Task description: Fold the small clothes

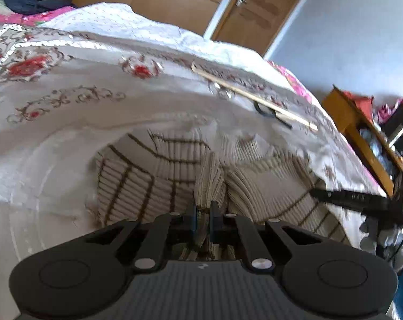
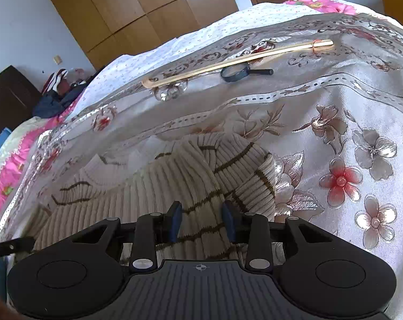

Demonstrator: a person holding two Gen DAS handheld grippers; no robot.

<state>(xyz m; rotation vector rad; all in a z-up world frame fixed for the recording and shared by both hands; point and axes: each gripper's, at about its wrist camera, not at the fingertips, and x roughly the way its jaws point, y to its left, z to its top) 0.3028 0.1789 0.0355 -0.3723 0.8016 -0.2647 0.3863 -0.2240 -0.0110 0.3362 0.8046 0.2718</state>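
Your left gripper (image 1: pixel 203 214) pinches a ridge of the cream ribbed brown-striped sweater (image 1: pixel 148 176); your right gripper (image 2: pixel 201 218) straddles it, jaws apart. Mid-fold: clamp the right next.

Bright daylight, fisheye-warped edges, slight motion blur

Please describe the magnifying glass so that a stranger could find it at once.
Look at the bed's flowered cover, beyond the striped knit garment. A long pale wooden stick lies there; the magnifying glass lies just beside it. It alone is dark, with a round lens and short black handle.
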